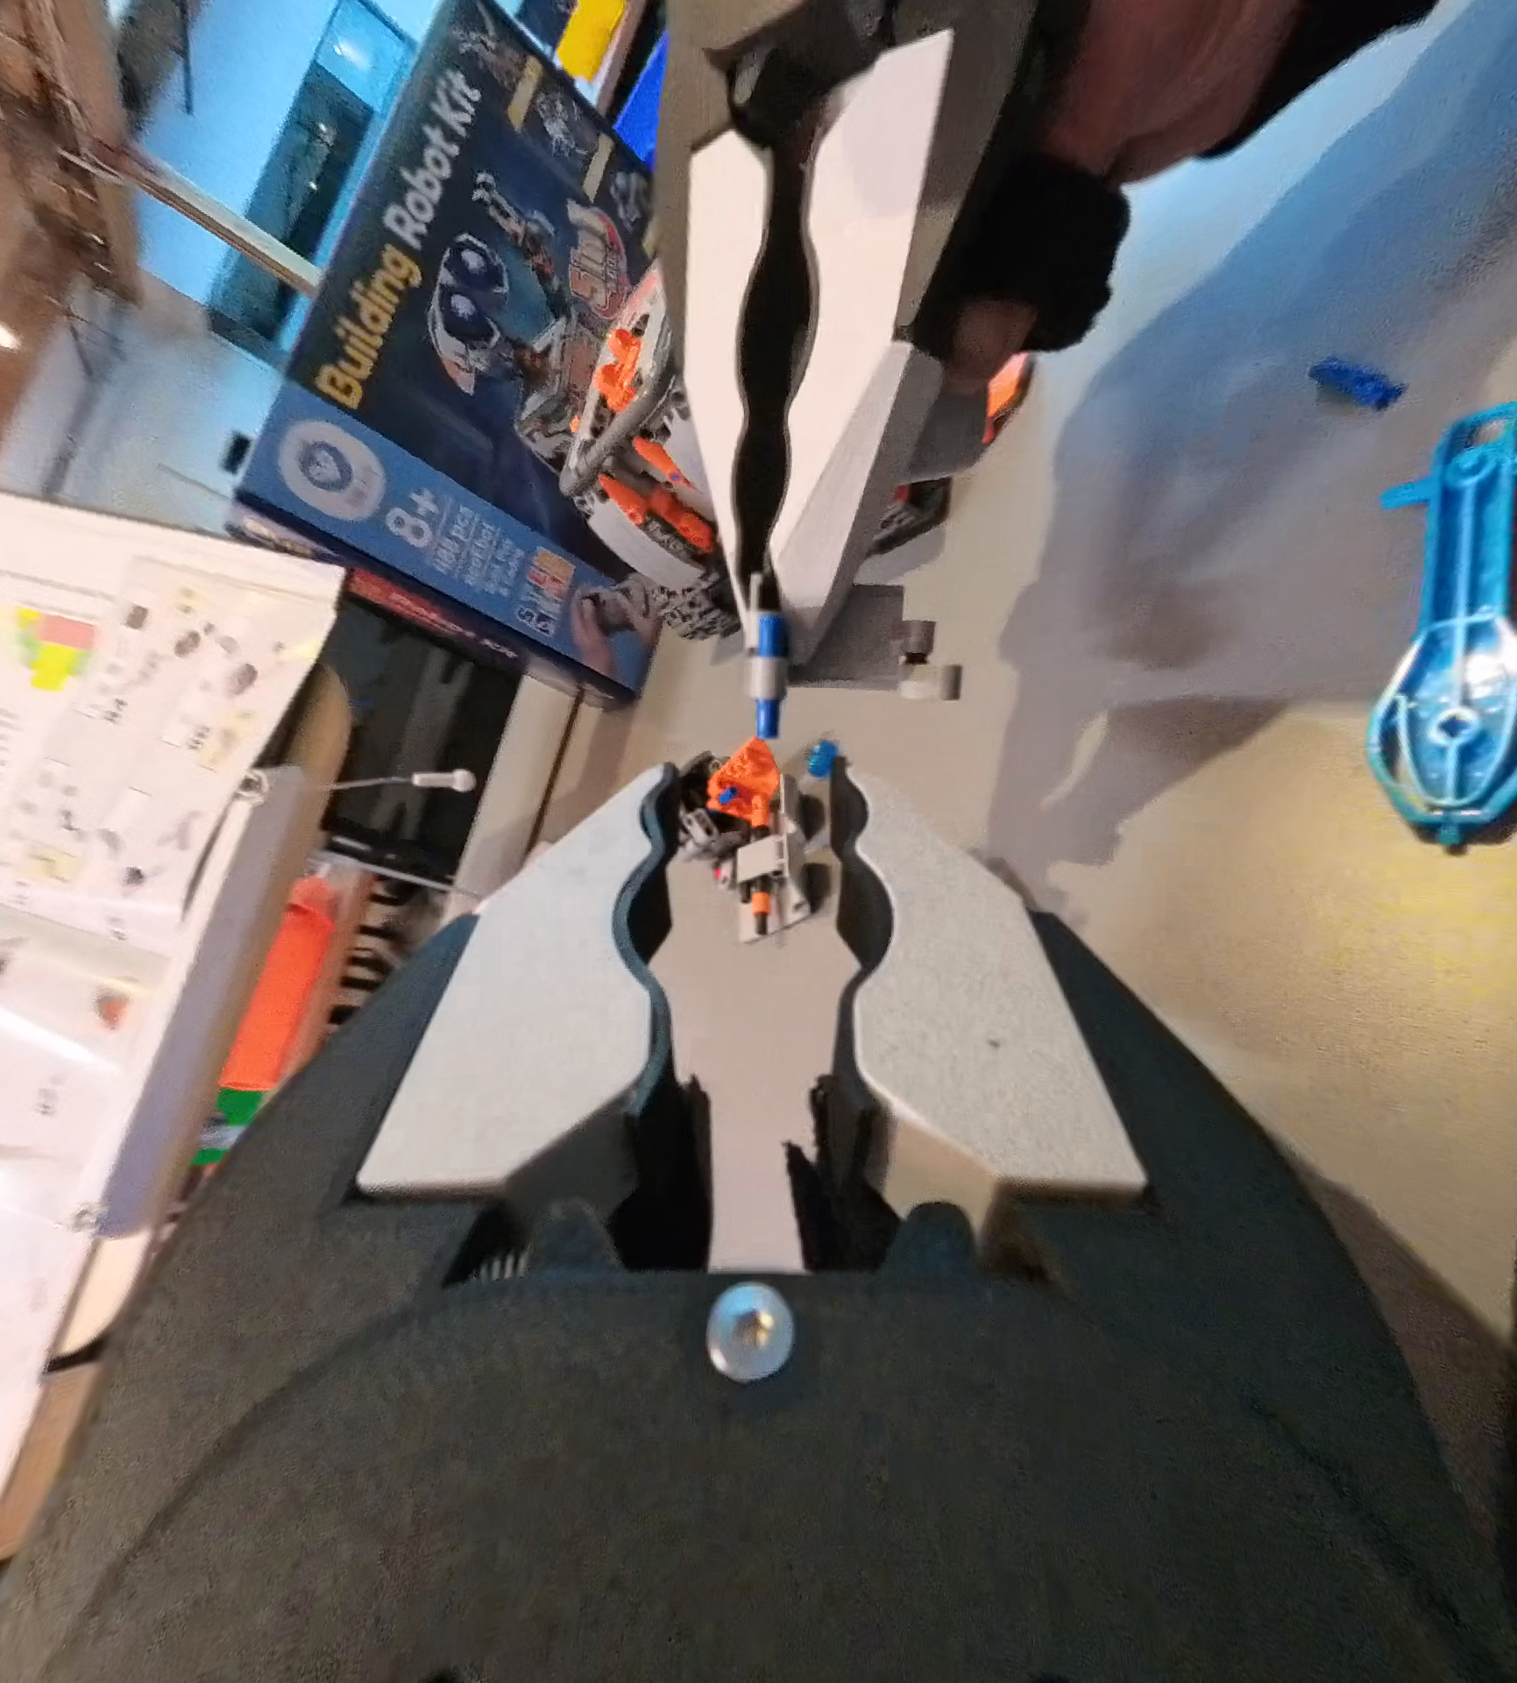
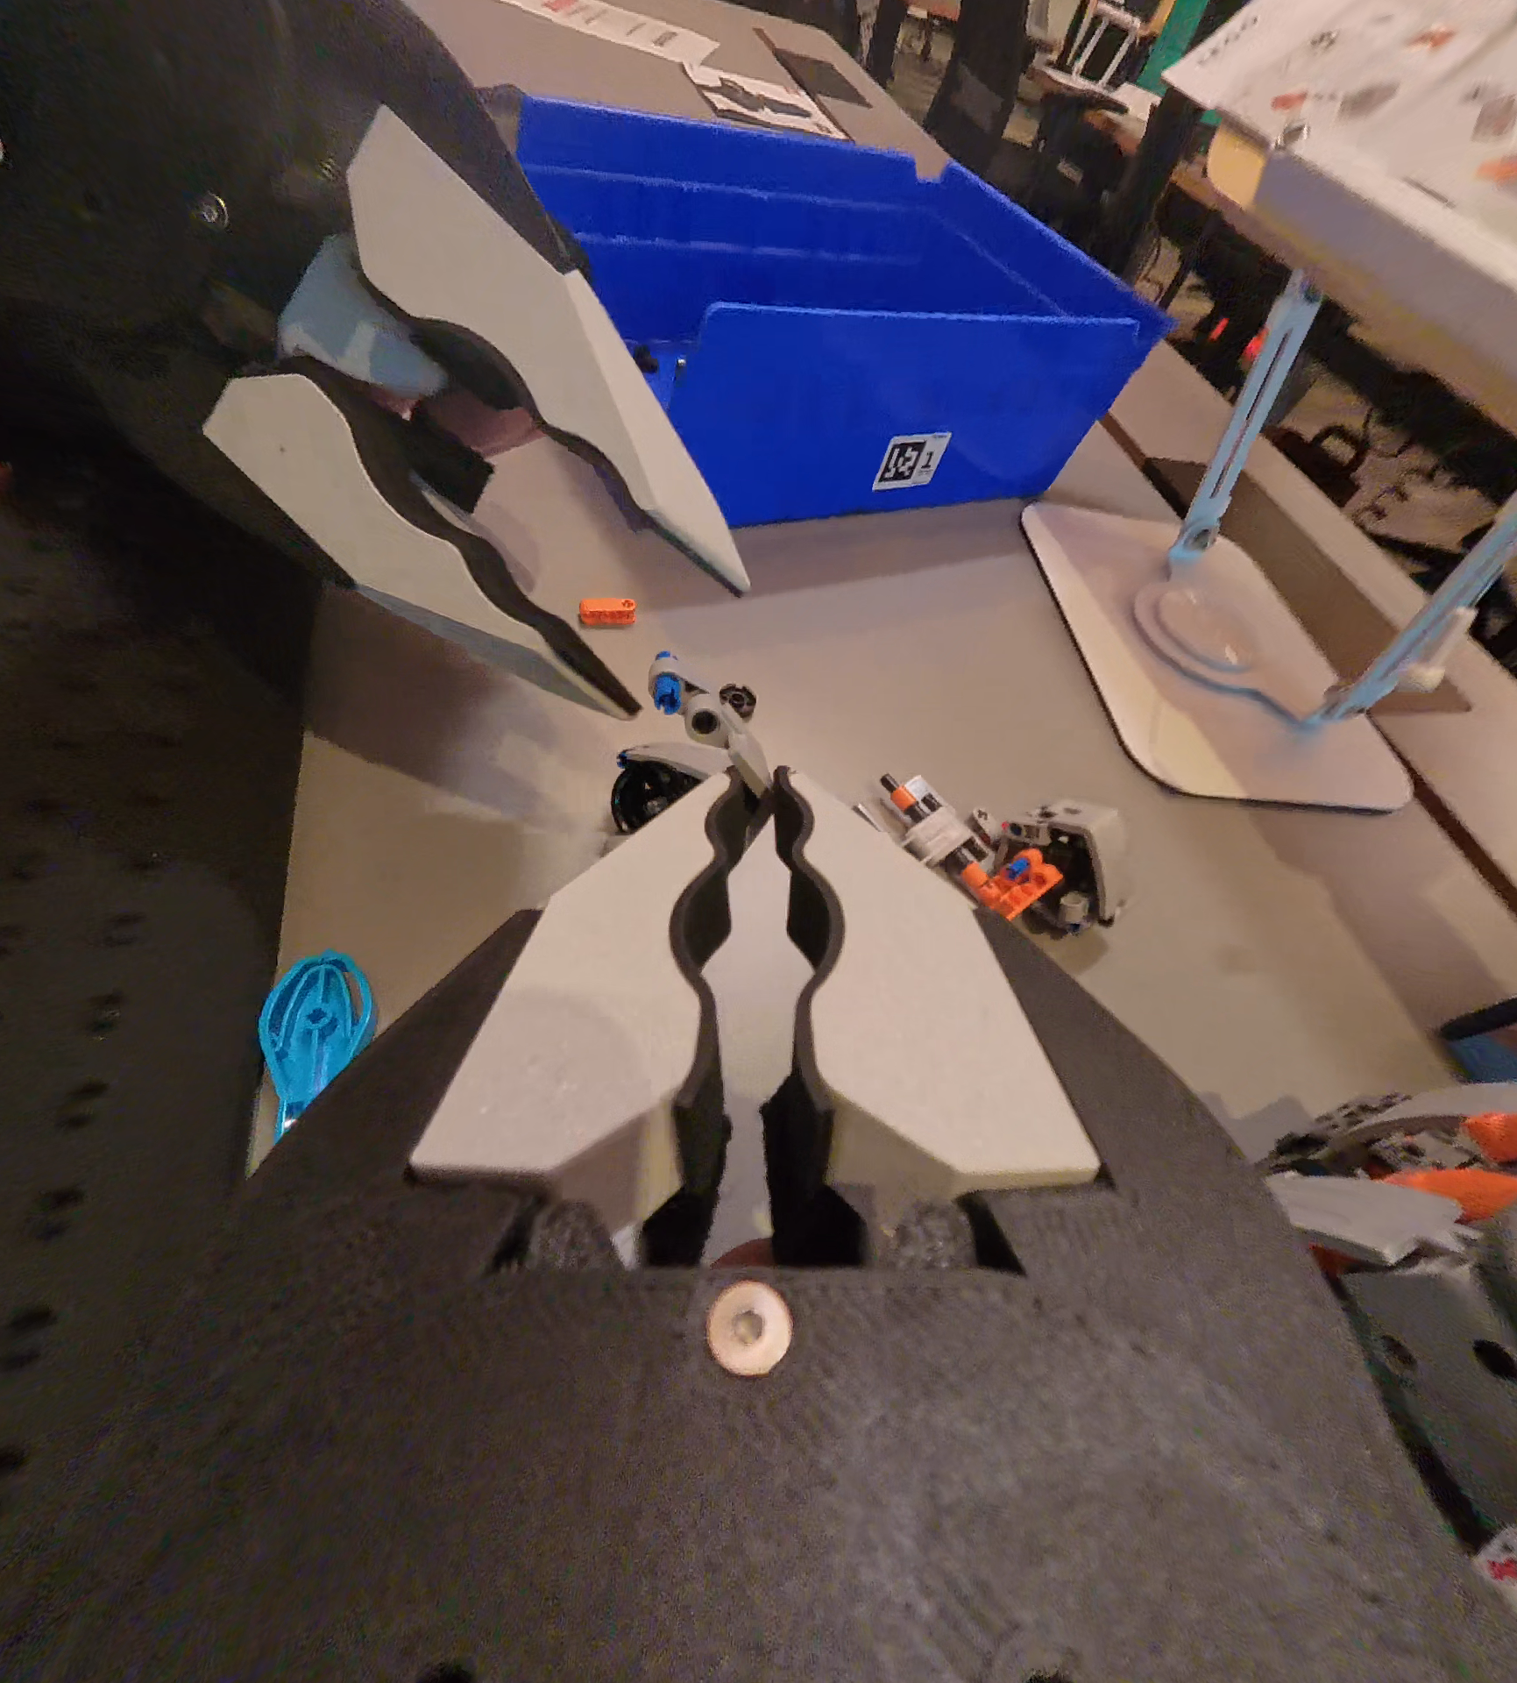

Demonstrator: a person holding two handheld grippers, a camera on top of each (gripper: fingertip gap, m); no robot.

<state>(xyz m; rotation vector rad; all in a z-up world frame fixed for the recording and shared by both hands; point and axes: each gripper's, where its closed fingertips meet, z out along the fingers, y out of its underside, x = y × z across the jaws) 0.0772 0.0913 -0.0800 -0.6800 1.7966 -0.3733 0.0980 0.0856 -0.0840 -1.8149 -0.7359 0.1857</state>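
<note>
My right gripper point(image 2: 759, 783) is shut on a small grey connector with blue pins point(image 2: 704, 715) and holds it above the grey table point(image 2: 918, 637). In the left wrist view this gripper point(image 1: 763, 592) comes in from the top with the connector point(image 1: 768, 674) pointing at me. My left gripper point(image 1: 750, 772) is open and empty, its fingertips point(image 1: 663, 783) framing a small orange and grey brick assembly point(image 1: 754, 838) that lies on the table beyond them. In the right wrist view the left gripper point(image 2: 682, 647) hovers open at upper left, and the assembly point(image 2: 1037, 865) lies to the right.
A blue bin point(image 2: 827, 364) stands at the back. A stand point(image 2: 1219, 656) holds an instruction sheet point(image 1: 53, 820). A kit box point(image 1: 463, 364), a turquoise tool point(image 2: 313, 1029), a black wheel point(image 2: 645, 792), an orange beam point(image 2: 606, 610) and a larger model point(image 2: 1419, 1166) lie around. My left and right fingertips are right by each other.
</note>
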